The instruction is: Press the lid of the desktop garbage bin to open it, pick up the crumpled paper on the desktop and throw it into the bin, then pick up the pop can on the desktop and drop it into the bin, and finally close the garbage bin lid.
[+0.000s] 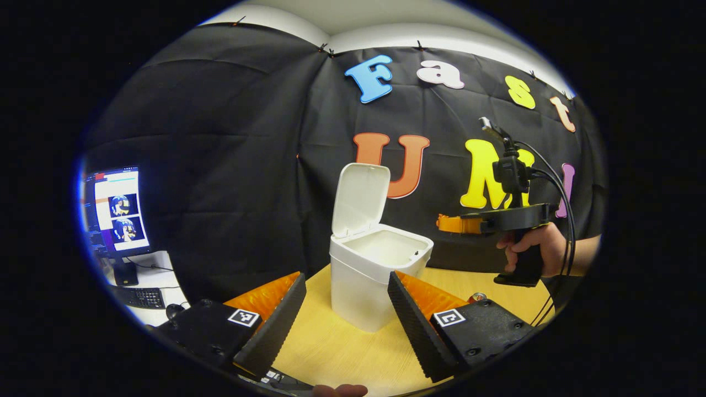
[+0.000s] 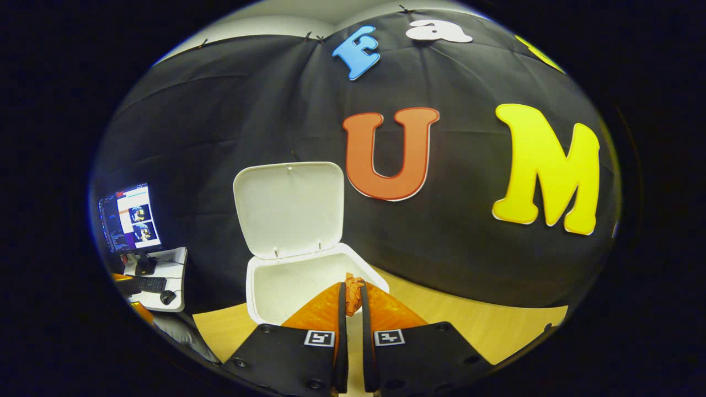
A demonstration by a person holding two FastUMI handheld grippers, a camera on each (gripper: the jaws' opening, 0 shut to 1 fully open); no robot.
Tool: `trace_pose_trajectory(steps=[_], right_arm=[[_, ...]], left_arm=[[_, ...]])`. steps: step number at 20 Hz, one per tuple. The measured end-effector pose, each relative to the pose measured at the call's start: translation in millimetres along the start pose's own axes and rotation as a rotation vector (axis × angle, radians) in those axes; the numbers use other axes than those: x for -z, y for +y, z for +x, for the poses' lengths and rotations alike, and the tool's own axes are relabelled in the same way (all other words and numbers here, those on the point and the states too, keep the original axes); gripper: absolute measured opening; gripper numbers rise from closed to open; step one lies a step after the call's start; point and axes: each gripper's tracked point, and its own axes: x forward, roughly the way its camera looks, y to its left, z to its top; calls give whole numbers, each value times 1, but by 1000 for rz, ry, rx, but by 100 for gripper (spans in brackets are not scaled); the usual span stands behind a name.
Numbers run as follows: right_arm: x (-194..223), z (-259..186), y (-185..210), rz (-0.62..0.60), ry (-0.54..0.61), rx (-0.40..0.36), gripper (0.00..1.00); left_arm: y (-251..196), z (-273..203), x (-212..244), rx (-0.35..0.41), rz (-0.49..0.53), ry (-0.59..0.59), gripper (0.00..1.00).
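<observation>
In the left gripper view, the white garbage bin (image 1: 375,275) stands on the wooden table (image 1: 342,353) with its lid (image 1: 359,198) tipped up, framed between the spread, released fingers of the left gripper (image 1: 346,314). To the far right a hand (image 1: 532,245) holds the right gripper (image 1: 449,223) above the bin's rim.

In the right gripper view, the right gripper (image 2: 353,295) is clenched on the crumpled paper (image 2: 352,292), held over the open bin (image 2: 287,286). A monitor (image 2: 131,218) glows at far left.

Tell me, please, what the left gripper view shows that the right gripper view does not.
Left gripper view: the open left claw, plus the right claw in a hand beside the bin. Right gripper view: crumpled paper pinched in that claw, near the bin's rim. Both: the white bin, lid up, the wooden table and a monitor.
</observation>
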Motion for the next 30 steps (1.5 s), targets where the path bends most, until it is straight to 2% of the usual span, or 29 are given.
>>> trace_pose_trajectory(steps=[4, 8, 10, 12, 15, 16, 18, 23, 24, 27, 28, 30], right_arm=[[7, 39, 22, -72, 27, -15, 11], [21, 67, 33, -117, 72, -6, 17], [22, 71, 36, -115, 74, -8, 24], [22, 75, 36, -132, 69, -3, 26], [24, 78, 41, -138, 75, -17, 39], [25, 77, 41, -135, 80, -21, 51], [24, 73, 40, -120, 77, -19, 57], [5, 50, 39, -88, 12, -30, 60], [-1, 45, 38, -79, -4, -29, 66], [-14, 21, 32, -41, -51, -24, 72], [-19, 12, 29, -26, -69, -17, 77], [-27, -8, 15, -9, -105, 14, 78]], left_arm=[[22, -2, -3, -32, -1, -14, 98], [35, -3, 3, -58, -24, -2, 99], [39, -2, 4, -60, -23, -3, 99], [36, 0, 4, -43, -24, -9, 99], [32, 3, 4, -16, -17, -9, 98], [30, 4, 3, -8, -12, -9, 98], [24, 7, 1, 10, 3, -13, 98], [3, 13, -5, 71, 54, -46, 98], [-2, 14, -8, 86, 64, -53, 98], [-17, 15, -12, 130, 80, -72, 98], [-22, 15, -13, 142, 85, -77, 98], [-30, 15, -12, 161, 96, -85, 98]])
